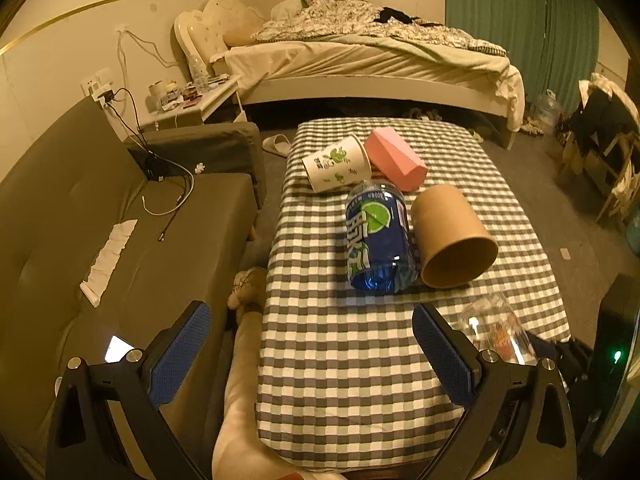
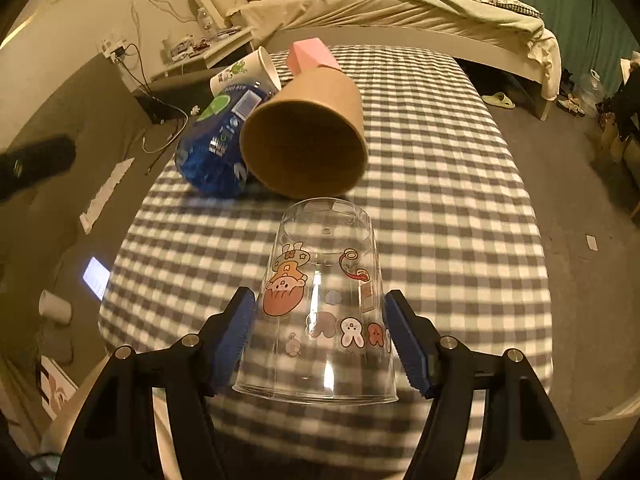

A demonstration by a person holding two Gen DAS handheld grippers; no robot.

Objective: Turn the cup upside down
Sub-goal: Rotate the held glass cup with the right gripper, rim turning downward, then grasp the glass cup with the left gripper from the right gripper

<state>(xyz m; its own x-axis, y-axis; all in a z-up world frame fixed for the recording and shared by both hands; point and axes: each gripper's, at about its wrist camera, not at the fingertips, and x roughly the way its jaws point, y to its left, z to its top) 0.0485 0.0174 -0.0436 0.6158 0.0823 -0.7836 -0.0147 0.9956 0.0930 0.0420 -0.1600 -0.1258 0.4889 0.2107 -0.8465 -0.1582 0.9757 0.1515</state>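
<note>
Right tongs [image 2: 320, 332] clamp inverted clear cup [image 2: 320, 304] btwn both pads.

both tongs [image 1: 312, 354] [image 2: 320, 340] have black angular arms, silver screws and blue textured finger pads [image 1: 180, 354].

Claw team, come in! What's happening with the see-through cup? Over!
Right claw grips clear cup, upside down. Left claw open, empty. Brown cup lies just beyond.
</note>
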